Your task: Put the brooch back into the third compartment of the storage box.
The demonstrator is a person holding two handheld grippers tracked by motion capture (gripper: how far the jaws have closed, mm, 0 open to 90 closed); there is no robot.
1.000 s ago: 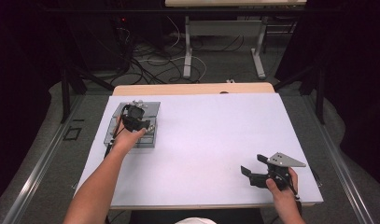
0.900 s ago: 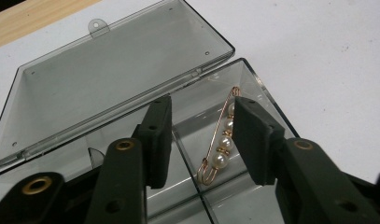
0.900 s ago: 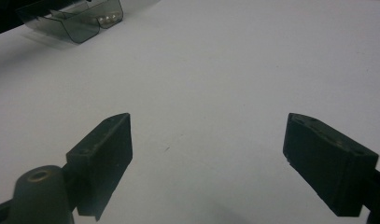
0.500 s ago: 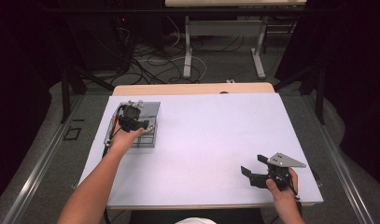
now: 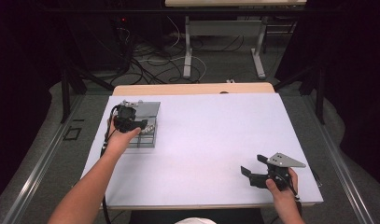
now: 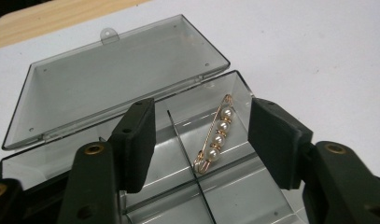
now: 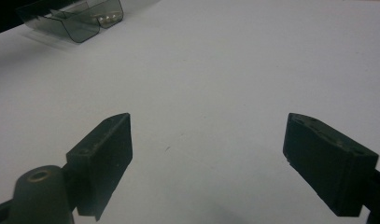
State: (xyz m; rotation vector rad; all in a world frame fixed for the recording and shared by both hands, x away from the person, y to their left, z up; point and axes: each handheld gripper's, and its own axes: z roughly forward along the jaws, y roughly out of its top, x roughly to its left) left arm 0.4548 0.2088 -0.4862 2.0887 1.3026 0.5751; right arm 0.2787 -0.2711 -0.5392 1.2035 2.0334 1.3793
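Left gripper poised over the open box and its pearl pin

Up at the far left of the white table (image 5: 201, 135) sits a clear smoky-grey plastic compartment box (image 6: 131, 88), its hinged lid thrown back flat toward the wooden edge beyond. Inside, thin dividers split the tray into cells, and a gold safety pin strung with four white pearls (image 6: 215, 135) lies slanted in the far right-hand cell, one end near the cross divider; whether it touches the wall is hard to judge through the reflections. Nothing lies between the jaws and the pin except the divider running toward the camera.

The left gripper (image 6: 201, 140) hangs just above the box, jaws spread wide and released, framing the pin without touching it. From the high view, the left forearm reaches diagonally forward with the hand wrapped round the gripper over the box (image 5: 140, 122).

The right gripper (image 7: 206, 149) rests well apart at the near right corner, jaws parted and empty above bare tabletop, pointing toward the distant box.
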